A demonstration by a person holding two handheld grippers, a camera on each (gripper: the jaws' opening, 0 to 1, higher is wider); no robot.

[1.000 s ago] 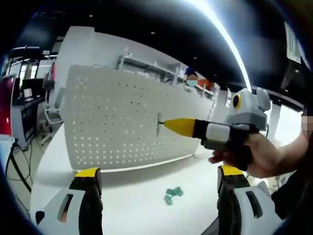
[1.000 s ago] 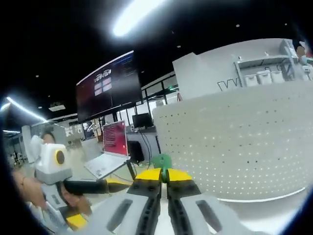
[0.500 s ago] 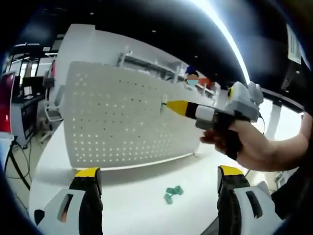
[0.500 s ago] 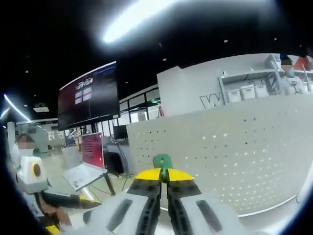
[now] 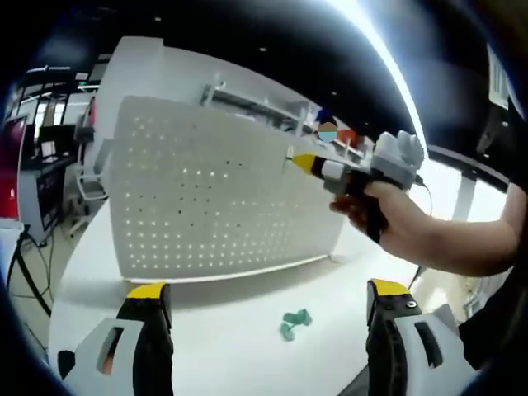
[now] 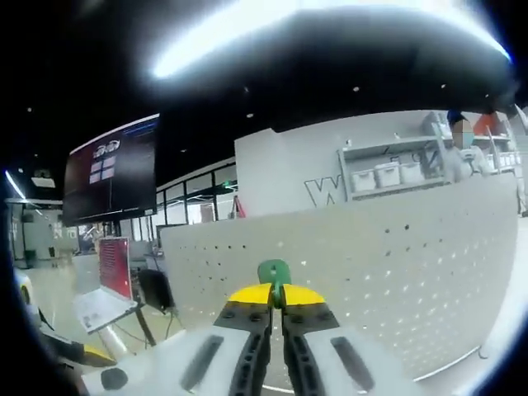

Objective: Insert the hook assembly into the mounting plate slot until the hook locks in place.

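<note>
Left gripper view: left gripper (image 5: 268, 318) jaws spread wide apart, holding nothing, at 6 o'clock over the white table (image 5: 214, 330). Two loose green hooks (image 5: 294, 322) lie on the table between the jaws. White pegboard (image 5: 206, 202) stands upright behind. Right gripper (image 5: 309, 162) at 2 o'clock, held by a hand (image 5: 388, 216), tip at the board's upper edge.

Right gripper view: right gripper (image 6: 276, 294) jaws together, clamped on green hook (image 6: 274, 273), near the pegboard (image 6: 396, 272). Laptop (image 6: 103, 289) at 9 o'clock.

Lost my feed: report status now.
Right tool shut on green hook, near top edge of pegboard. Left tool open, idle. Spare green hooks on table.
</note>
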